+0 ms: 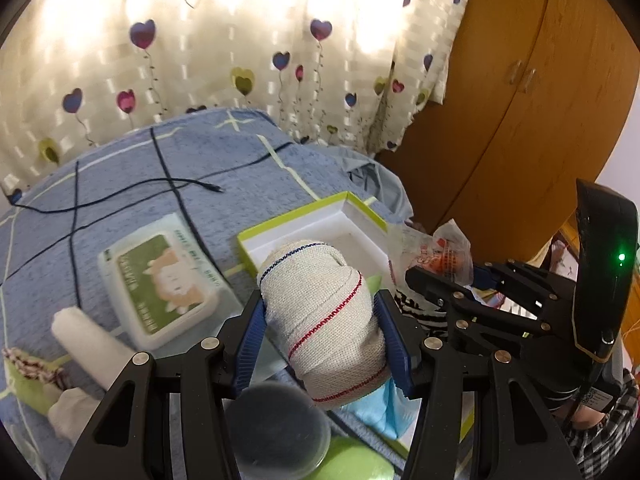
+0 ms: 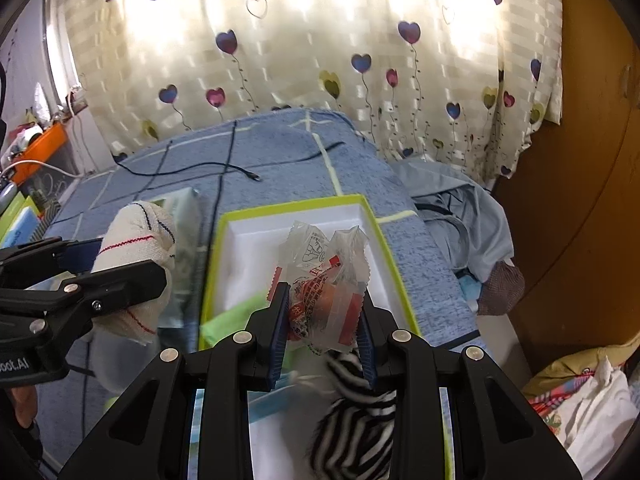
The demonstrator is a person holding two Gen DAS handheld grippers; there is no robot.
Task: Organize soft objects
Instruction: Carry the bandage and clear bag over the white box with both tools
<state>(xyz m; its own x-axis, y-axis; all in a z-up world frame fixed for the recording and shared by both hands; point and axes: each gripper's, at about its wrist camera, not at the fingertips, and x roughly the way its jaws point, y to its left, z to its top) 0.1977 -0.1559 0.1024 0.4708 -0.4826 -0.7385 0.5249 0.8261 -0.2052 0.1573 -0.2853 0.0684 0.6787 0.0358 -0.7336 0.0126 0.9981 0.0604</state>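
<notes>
My left gripper (image 1: 320, 312) is shut on a rolled beige bandage (image 1: 324, 312) with red and blue stitching, held above the near edge of a white box with a green rim (image 1: 312, 216). In the right wrist view that bandage (image 2: 132, 240) shows at the left. My right gripper (image 2: 322, 312) is shut on a clear crinkly packet with orange print (image 2: 324, 276), held over the same box (image 2: 292, 208); the packet (image 1: 440, 252) also shows at the right of the left wrist view. A green cloth (image 2: 232, 316) lies in the box's near corner.
A wet-wipe pack (image 1: 160, 284) and a white roll (image 1: 88, 340) lie on the blue bedspread (image 1: 200, 168), crossed by a black cable (image 1: 160, 184). A zebra-striped plush (image 2: 356, 408) sits below my right gripper. Curtain behind, wooden wardrobe (image 1: 520, 120) at right, grey garment (image 2: 452, 204) beside the box.
</notes>
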